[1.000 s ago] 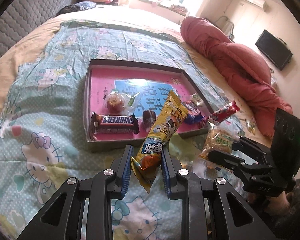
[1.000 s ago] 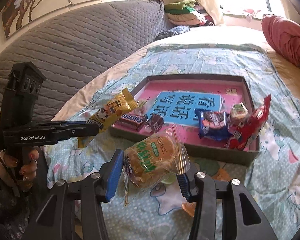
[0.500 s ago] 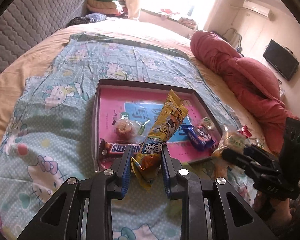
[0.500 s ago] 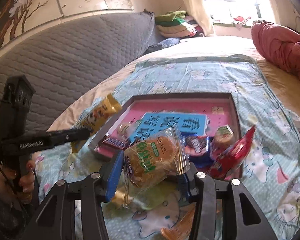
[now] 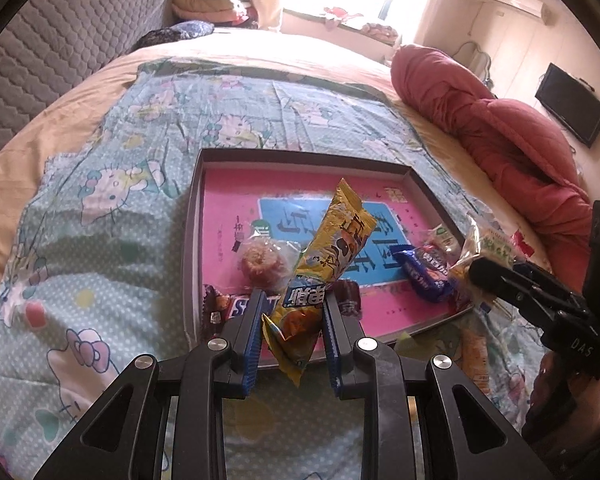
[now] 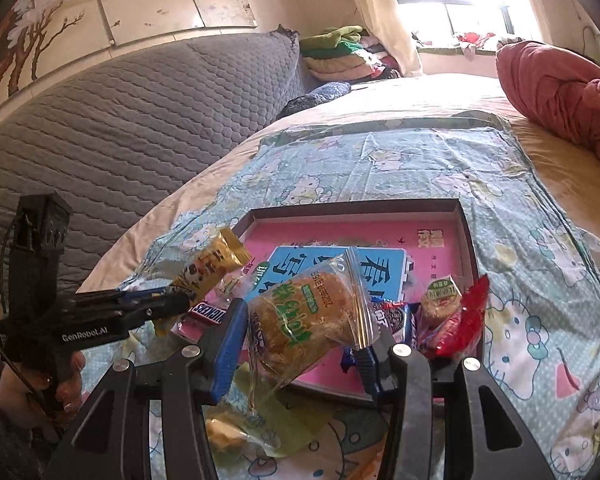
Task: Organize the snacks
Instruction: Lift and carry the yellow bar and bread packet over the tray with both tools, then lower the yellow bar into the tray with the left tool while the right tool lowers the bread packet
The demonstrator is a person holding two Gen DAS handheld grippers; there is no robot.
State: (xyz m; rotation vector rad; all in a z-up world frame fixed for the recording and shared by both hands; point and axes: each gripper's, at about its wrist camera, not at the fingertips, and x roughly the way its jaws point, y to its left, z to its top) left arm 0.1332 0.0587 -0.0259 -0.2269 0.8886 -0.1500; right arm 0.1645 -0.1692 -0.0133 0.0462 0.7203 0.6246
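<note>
Both tongs carry snacks over the tray [image 5: 192,240]: left tongs [image 5: 290,320] clamped on the yellow packet [image 5: 328,256], right tongs [image 6: 300,340] on the bagged cake [image 6: 308,320]; next, lower and release them inside.

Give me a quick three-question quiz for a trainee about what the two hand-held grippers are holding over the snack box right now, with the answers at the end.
1. True or false: the left hand-held gripper is shut on a long yellow snack packet.
2. Multiple choice: what does the right hand-held gripper hold? A) the Snickers bar B) a clear-wrapped round pastry C) the red packet
3. Fill in: the Snickers bar lies inside the ____ box.

Key
1. True: the blue pads press its lower end.
2. B: the clear-wrapped round pastry with green print sits between the pads; the red packet leans at the box's near corner.
3. Pink: the pink-lined box on the bedsheet.
</note>
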